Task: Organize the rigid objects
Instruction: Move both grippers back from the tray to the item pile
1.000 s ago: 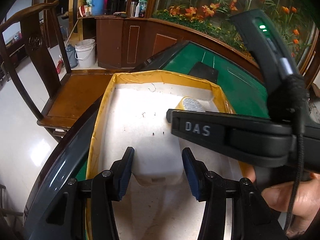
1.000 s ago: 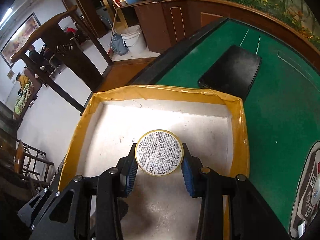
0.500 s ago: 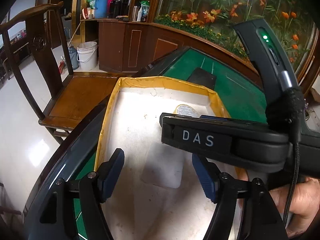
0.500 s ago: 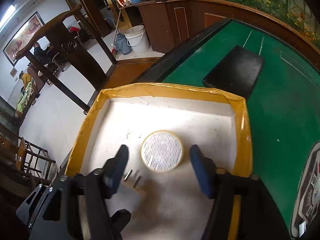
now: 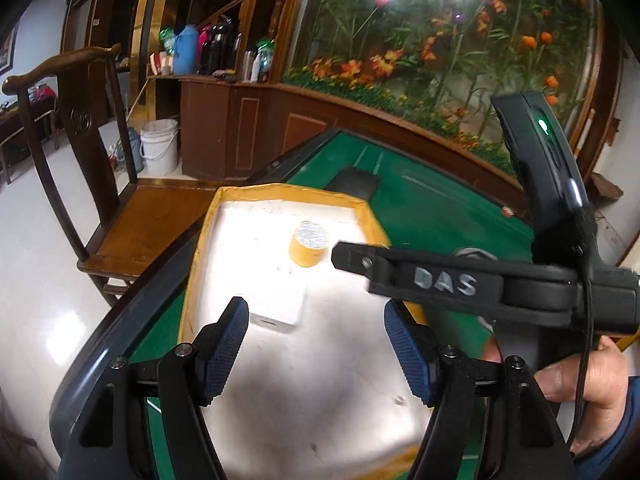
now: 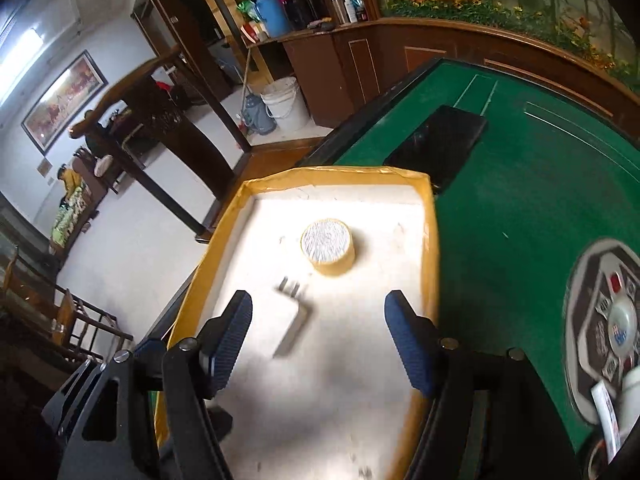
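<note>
Both our tongs just opened, nothing between pads. Left tongs (image 5: 316,344) released white charger (image 5: 276,300); right tongs (image 6: 318,338) released yellow tin (image 6: 328,246). Both now rest in yellow-rimmed tray (image 6: 428,240) on green counter (image 6: 520,200), tin at 1 o'clock from charger. We judge placement done. Both tongs angle down, lifted clear, wide open.

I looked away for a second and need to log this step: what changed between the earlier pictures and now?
Both grippers let go. The left gripper, jaws just opened, released the white charger; the right gripper, jaws also just opened, released the yellow tin. Both drew back and up, with nothing between their jaws. Charger and tin stay in the yellow-rimmed tray; the black phone has not moved.
</note>
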`<control>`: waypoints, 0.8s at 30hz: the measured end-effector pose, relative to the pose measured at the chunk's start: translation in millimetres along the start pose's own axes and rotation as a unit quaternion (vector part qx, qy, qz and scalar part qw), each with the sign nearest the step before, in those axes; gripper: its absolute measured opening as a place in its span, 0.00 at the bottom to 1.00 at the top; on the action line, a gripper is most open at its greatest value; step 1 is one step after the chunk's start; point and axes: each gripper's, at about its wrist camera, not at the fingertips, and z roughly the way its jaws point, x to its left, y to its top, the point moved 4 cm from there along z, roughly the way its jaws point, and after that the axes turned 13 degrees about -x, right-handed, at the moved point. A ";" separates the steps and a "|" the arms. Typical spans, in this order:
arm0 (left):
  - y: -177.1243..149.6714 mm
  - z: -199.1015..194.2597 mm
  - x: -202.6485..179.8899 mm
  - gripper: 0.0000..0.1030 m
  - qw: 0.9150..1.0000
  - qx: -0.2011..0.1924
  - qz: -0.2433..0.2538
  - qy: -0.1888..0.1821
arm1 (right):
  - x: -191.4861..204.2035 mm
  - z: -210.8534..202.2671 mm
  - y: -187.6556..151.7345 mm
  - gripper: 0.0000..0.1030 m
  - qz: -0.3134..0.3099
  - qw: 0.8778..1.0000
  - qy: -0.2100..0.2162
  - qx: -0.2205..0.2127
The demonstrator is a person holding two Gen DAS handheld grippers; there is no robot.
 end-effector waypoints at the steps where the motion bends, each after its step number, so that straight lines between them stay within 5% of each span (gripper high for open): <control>1: 0.0 -4.6 -4.3 0.73 1.000 -0.006 0.002 -0.005 | -2.5 -12.6 -4.5 0.66 0.001 1.000 0.010 -0.005; 11: -35.1 -54.0 -74.8 0.76 0.994 -0.003 0.053 -0.095 | -71.7 -134.3 -33.9 0.67 0.035 0.994 0.027 -0.098; 16: -76.3 -58.8 -102.8 0.76 0.986 0.045 0.077 -0.143 | -120.6 -191.9 -69.3 0.67 0.035 0.991 -0.002 -0.133; 24: -132.7 -43.0 -152.3 0.76 0.969 0.123 0.113 -0.181 | -188.3 -226.5 -129.3 0.67 0.066 0.988 -0.011 -0.140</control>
